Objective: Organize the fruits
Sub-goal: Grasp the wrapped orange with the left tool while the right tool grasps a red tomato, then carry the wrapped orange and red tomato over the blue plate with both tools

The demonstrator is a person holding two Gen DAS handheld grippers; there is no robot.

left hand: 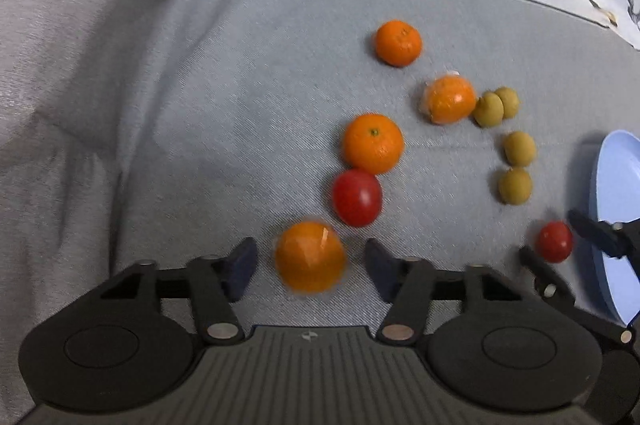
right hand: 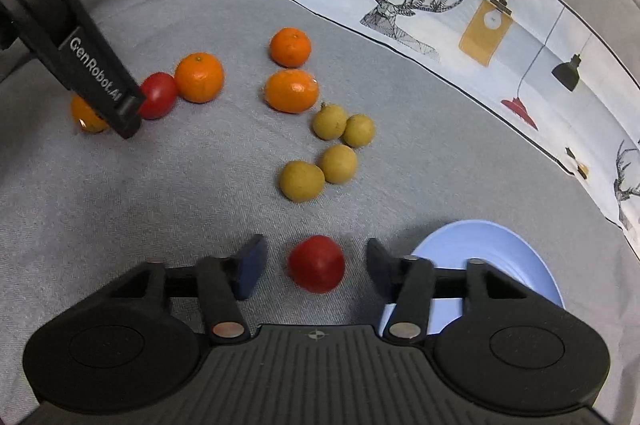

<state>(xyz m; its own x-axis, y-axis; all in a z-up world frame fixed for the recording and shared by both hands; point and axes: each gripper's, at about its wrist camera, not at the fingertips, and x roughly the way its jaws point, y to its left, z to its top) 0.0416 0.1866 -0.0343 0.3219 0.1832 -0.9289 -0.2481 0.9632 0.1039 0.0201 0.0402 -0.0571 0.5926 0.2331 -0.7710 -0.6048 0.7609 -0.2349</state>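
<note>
Both tongs stand part-open, gripping nothing: the left tongs (left hand: 310, 263) straddle a wrapped orange (left hand: 310, 256), the right tongs (right hand: 314, 265) a tomato (right hand: 317, 263) beside the blue plate (right hand: 520, 257). Centre each fruit, then squeeze gently.

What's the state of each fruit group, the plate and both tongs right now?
left tongs: open, straddling an orange, pads clear of it
right tongs: open, straddling a tomato, not touching
second tomato: loose on the cloth, against an orange
other three oranges: loose on the cloth
four yellow-green fruits: clustered on the cloth
blue plate: no fruit visible on it
</note>
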